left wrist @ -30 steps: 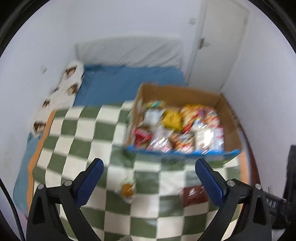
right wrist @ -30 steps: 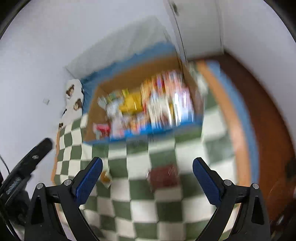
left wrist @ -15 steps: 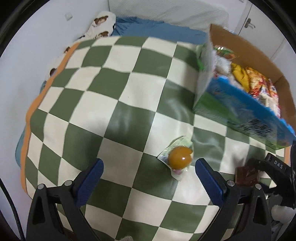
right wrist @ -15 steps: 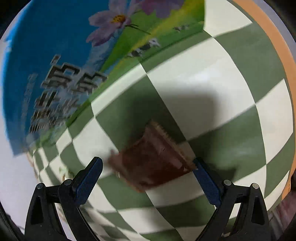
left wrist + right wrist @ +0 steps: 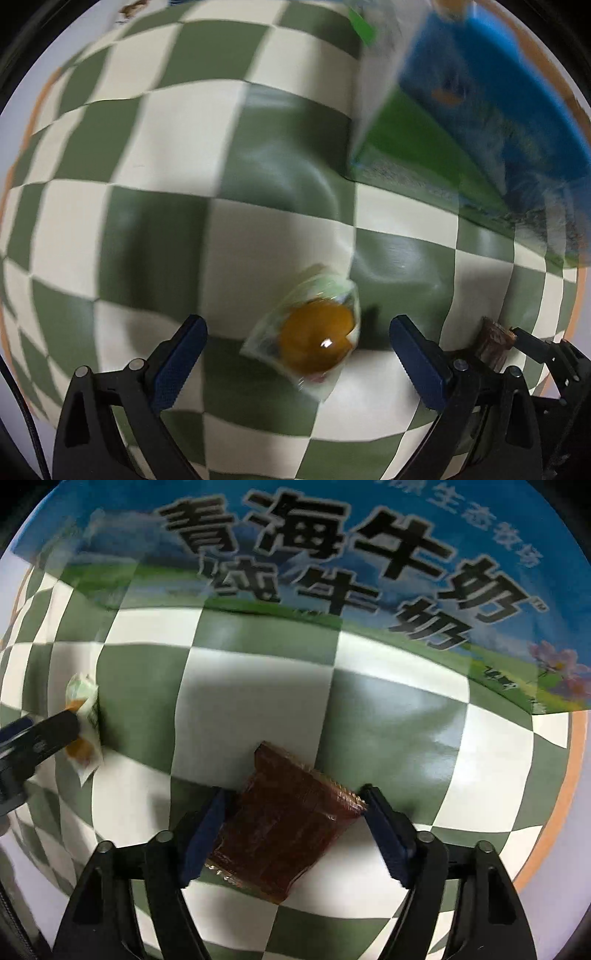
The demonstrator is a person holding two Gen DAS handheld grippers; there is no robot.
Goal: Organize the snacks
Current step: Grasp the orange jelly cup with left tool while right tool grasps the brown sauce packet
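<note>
An orange jelly snack in a clear green-tinted wrapper (image 5: 314, 336) lies on the green-and-white checked blanket (image 5: 166, 147). My left gripper (image 5: 295, 332) points down over it, jaws closing, the snack between them with gaps on both sides. A flat brown packet (image 5: 284, 823) lies on the blanket (image 5: 258, 701) between the closing jaws of my right gripper (image 5: 295, 803), whose pads stand at its edges without squeezing it. The right wrist view also catches the jelly snack (image 5: 85, 716) at far left. The brown packet (image 5: 493, 343) shows at the left wrist view's right edge.
A cardboard box with a blue and green printed side (image 5: 332, 554) stands on the blanket just beyond both snacks, filling the upper right of the left wrist view (image 5: 461, 129). The blanket's orange border (image 5: 576, 775) runs along the right.
Both grippers have dropped from high above the bed to just over the blanket and tilted downward. Each now straddles its snack, and both pairs of jaws have narrowed, the right more.
</note>
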